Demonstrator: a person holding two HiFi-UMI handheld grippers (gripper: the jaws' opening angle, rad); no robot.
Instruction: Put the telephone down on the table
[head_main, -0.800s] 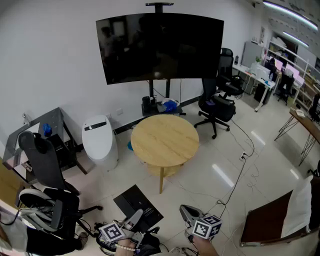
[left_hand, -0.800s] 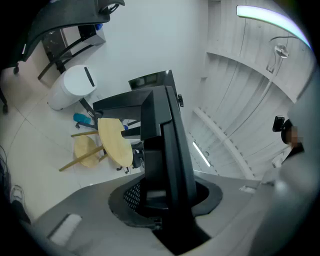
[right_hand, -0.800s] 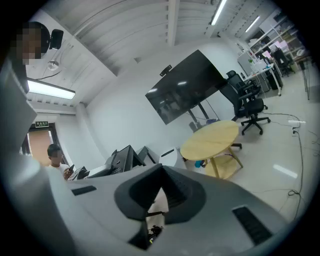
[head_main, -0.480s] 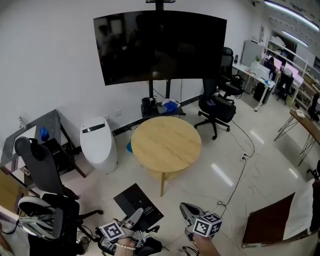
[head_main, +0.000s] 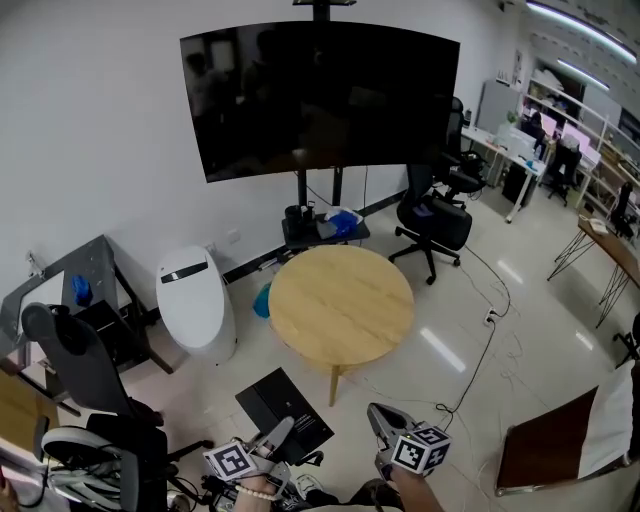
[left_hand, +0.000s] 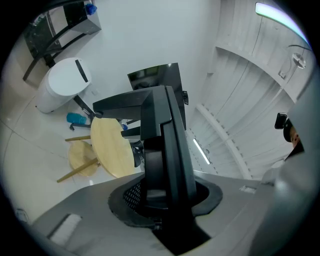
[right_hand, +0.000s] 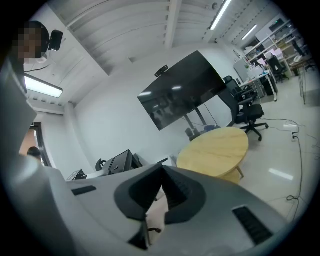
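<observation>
Left gripper (head_main: 268, 438) pinches the black telephone (head_main: 283, 412) edge-on; the table (head_main: 340, 305) lies ahead, well apart. Right gripper (head_main: 380, 418) is pressed together, empty.

The telephone (left_hand: 165, 150) is a flat black slab, clamped edge-on between the jaws of the left tool (head_main: 278, 432) and held clear of the floor. It hangs off the near edge of the desk (head_main: 340, 305), a round one with a pale wooden top, and does not touch it.
</observation>
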